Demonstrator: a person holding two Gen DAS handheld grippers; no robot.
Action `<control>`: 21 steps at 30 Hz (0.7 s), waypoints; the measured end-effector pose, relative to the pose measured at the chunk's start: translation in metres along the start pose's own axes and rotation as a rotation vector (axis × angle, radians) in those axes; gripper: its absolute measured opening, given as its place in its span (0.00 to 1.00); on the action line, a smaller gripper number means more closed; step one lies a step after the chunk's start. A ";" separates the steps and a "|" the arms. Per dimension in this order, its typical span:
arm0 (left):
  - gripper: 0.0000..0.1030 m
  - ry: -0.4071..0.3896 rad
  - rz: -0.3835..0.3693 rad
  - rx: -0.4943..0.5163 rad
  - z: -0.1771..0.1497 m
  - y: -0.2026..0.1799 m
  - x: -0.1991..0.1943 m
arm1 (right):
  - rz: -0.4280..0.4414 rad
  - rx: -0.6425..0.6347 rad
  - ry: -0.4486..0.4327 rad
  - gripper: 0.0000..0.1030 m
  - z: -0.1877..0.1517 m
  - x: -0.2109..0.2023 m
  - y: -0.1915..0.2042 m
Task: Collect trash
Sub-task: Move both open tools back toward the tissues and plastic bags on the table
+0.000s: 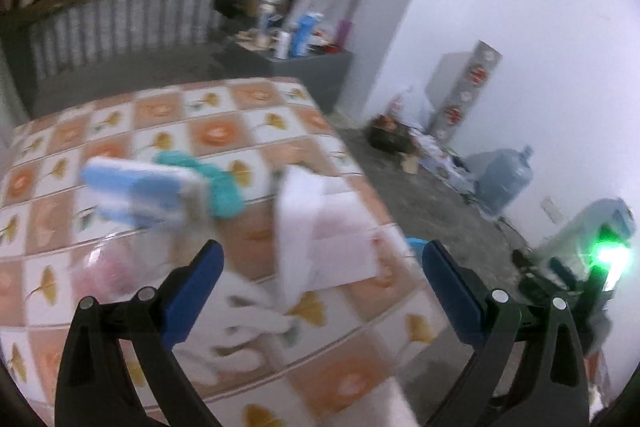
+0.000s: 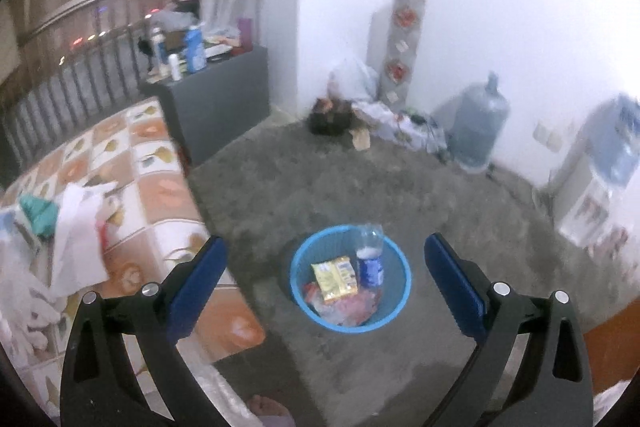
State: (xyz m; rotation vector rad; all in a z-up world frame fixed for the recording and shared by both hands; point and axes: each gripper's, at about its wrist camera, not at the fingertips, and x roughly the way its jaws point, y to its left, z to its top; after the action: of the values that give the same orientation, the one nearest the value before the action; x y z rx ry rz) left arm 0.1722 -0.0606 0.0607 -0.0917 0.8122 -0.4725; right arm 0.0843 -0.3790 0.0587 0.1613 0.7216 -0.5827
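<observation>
My left gripper (image 1: 322,255) hangs open over a table with an orange and white tiled cloth (image 1: 216,131), nothing pressed between its blue fingers (image 1: 196,283). On the cloth lie a blue and white packet (image 1: 140,195), a teal crumpled piece (image 1: 220,183), a white folded paper (image 1: 320,227), a clear bag with pink inside (image 1: 108,267) and white tissues (image 1: 248,327); all are blurred. My right gripper (image 2: 326,245) is open and empty above a blue bin (image 2: 394,311) on the floor. The bin holds a yellow packet (image 2: 334,279), a plastic bottle (image 2: 370,259) and pink wrappers (image 2: 352,307).
The table's edge (image 2: 192,211) lies left of the bin on the grey floor (image 2: 320,187). A grey cabinet with bottles (image 2: 224,95), a water jug (image 2: 478,123), a dispenser (image 2: 600,171) and clutter (image 2: 336,115) line the white wall. A bare foot (image 2: 266,407) shows at the bottom.
</observation>
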 end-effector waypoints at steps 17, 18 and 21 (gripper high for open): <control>0.95 -0.041 0.215 -0.324 -0.095 0.141 -0.062 | 0.436 -0.036 -0.029 0.92 0.000 -0.034 0.069; 0.95 -0.044 0.222 -0.334 -0.101 0.145 -0.064 | 0.473 -0.038 -0.026 0.92 0.000 -0.037 0.075; 0.95 -0.058 0.228 -0.367 -0.112 0.161 -0.067 | 0.545 -0.056 -0.012 0.92 0.002 -0.045 0.092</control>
State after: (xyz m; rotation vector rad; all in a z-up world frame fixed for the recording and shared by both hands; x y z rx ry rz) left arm 0.1122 0.1240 -0.0130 -0.3476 0.8335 -0.1015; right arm 0.1093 -0.2833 0.0843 0.2900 0.6455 -0.0432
